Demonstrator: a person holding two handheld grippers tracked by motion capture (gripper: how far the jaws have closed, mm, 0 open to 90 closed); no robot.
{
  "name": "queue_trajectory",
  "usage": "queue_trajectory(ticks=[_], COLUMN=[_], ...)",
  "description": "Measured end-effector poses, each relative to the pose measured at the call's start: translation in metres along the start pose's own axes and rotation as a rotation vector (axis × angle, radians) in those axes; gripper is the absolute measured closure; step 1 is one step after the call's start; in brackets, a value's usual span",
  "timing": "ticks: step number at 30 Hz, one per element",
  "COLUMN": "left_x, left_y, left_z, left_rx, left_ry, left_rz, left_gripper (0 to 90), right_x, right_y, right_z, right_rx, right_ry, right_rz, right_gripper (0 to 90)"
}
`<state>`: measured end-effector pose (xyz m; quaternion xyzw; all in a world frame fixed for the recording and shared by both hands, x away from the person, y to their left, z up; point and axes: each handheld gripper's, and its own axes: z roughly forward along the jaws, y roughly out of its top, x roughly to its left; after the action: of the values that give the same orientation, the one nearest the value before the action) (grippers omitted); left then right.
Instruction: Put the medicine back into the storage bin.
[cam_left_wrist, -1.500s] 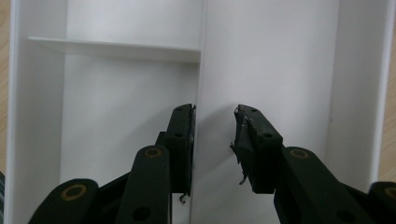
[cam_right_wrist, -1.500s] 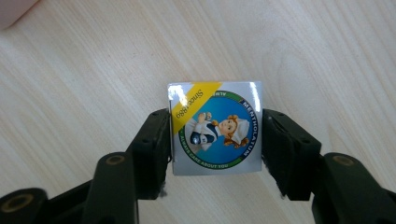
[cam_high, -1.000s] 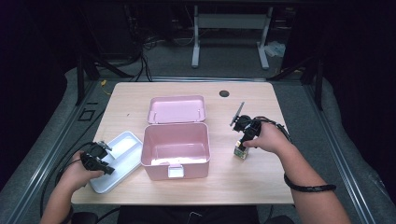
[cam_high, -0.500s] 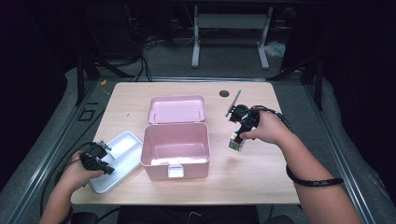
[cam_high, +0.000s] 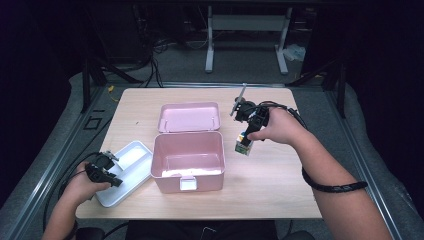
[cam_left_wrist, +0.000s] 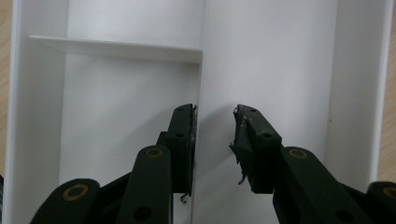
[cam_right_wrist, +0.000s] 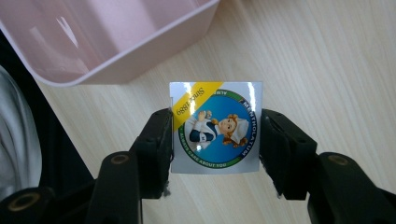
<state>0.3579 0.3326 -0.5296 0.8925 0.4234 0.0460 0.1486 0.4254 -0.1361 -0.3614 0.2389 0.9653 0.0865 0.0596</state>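
Up goes the right gripper (cam_high: 246, 136) since a second ago, and its jaws squeeze a small box (cam_right_wrist: 215, 127) by its two sides. That box hangs above the table (cam_high: 270, 180), just right of the pink bin (cam_high: 187, 160). Left gripper (cam_high: 111, 171) stays put, jaws half open around the white tray's (cam_left_wrist: 280, 56) inner wall.

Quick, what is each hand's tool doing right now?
Left tool: jaws astride the white plastic tray's divider, grip unclear.
Right tool: closed on the small square printed box.
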Motion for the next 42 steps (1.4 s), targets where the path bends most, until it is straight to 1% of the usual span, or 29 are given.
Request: queue_trajectory(ticks=[2, 3, 6, 7, 8, 9, 10, 11, 12, 14, 15, 17, 19, 20, 21, 23, 25, 26, 27, 28, 29, 34, 35, 36, 39, 40, 41, 42], left_x=[0.0, 0.0, 0.0, 0.0, 0.0, 0.0, 0.0, 0.0, 0.0, 0.0, 0.0, 0.0, 0.001, 0.001, 0.001, 0.001, 0.001, 0.0, 0.0, 0.0, 0.0, 0.001, 0.001, 0.001, 0.0, 0.0, 0.0, 0.0], left_y=[0.0, 0.0, 0.0, 0.0, 0.0, 0.0, 0.0, 0.0, 0.0, 0.0, 0.0, 0.0, 0.0, 0.0, 0.0, 0.0, -0.001, -0.001, -0.001, -0.001, -0.001, -0.001, -0.001, -0.001, -0.001, -0.001, 0.0, 0.0], left_z=[0.0, 0.0, 0.0, 0.0, 0.0, 0.0, 0.0, 0.0, 0.0, 0.0, 0.0, 0.0, 0.0, 0.0, 0.0, 0.0, 0.0, 0.0, 0.0, 0.0, 0.0, 0.0, 0.0, 0.0, 0.0, 0.0, 0.0, 0.0], left_rx=[0.0, 0.0, -0.001, -0.003, -0.003, -0.003, -0.004, -0.005, -0.004, -0.004, -0.005, -0.005, -0.004, -0.004, -0.005, -0.007, -0.007, -0.009, -0.009, -0.008, -0.008, -0.01, -0.01, -0.009, -0.009, -0.009, -0.009, -0.009], left_ry=[0.0, 0.0, -0.002, -0.004, -0.003, -0.003, -0.002, -0.003, -0.003, -0.002, -0.002, -0.003, -0.005, -0.005, -0.005, -0.005, -0.004, -0.003, -0.003, -0.002, -0.003, -0.005, -0.005, -0.006, -0.005, -0.005, -0.004, -0.004], left_rz=[0.0, 0.0, -0.001, -0.001, -0.001, -0.001, 0.002, 0.0, -0.002, -0.002, 0.001, 0.001, 0.001, 0.001, 0.002, 0.003, 0.001, 0.002, 0.002, 0.003, 0.003, 0.005, 0.005, 0.005, 0.006, 0.006, 0.007, 0.007], left_gripper=[67.5, 67.5, 67.6, 67.6, 67.5, 67.5, 67.5, 67.5, 67.5, 67.5, 67.5, 67.5, 67.5, 67.5, 67.5, 67.5, 67.5, 67.5, 67.5, 67.5, 67.4, 67.4, 67.4, 67.4, 67.4, 67.4, 67.3, 67.3], right_x=[0.001, 0.002, 0.003, 0.005, 0.007, 0.007, 0.008, 0.01, 0.011, 0.012, 0.017, 0.018, 0.023, 0.025, 0.029, 0.033, 0.035, 0.039, 0.039, 0.044, 0.045, 0.054, 0.054, 0.057, 0.062, 0.062, 0.064, 0.065], right_y=[0.003, 0.005, 0.008, 0.01, 0.013, 0.013, 0.016, 0.018, 0.019, 0.022, 0.026, 0.028, 0.035, 0.038, 0.042, 0.047, 0.049, 0.054, 0.054, 0.058, 0.059, 0.067, 0.067, 0.069, 0.072, 0.072, 0.073, 0.073], right_z=[-0.003, -0.005, -0.009, -0.012, -0.017, -0.017, -0.022, -0.025, -0.026, -0.028, -0.031, -0.032, -0.034, -0.034, -0.034, -0.035, -0.034, -0.033, -0.033, -0.03, -0.029, -0.018, -0.018, -0.011, -0.001, -0.001, 0.005, 0.008], right_rx=[-0.01, -0.001, 0.004, -0.011, -0.021, -0.021, -0.028, -0.036, -0.045, -0.039, -0.041, -0.038, -0.04, -0.033, -0.043, -0.043, -0.047, -0.047, -0.047, -0.041, -0.043, -0.039, -0.039, -0.041, -0.041, -0.041, -0.045, -0.053], right_ry=[0.002, 0.002, 0.02, 0.003, 0.01, 0.01, 0.026, 0.011, 0.02, 0.018, 0.002, 0.006, 0.007, 0.018, 0.027, 0.03, 0.033, 0.038, 0.038, 0.043, 0.048, 0.058, 0.058, 0.066, 0.068, 0.068, 0.067, 0.065], right_rz=[-0.01, -0.017, -0.023, -0.027, -0.03, -0.03, -0.04, -0.041, -0.044, -0.053, -0.071, -0.076, -0.101, -0.106, -0.118, -0.133, -0.139, -0.153, -0.153, -0.171, -0.172, -0.21, -0.21, -0.226, -0.262, -0.262, -0.293, -0.311], right_gripper=[46.3, 46.3, 46.3, 46.3, 46.3, 46.3, 46.3, 46.3, 46.3, 46.3, 46.3, 46.3, 46.3, 46.3, 46.3, 46.3, 46.3, 46.3, 46.3, 46.3, 46.3, 46.3, 46.3, 46.3, 46.3, 46.3, 46.4, 46.4])
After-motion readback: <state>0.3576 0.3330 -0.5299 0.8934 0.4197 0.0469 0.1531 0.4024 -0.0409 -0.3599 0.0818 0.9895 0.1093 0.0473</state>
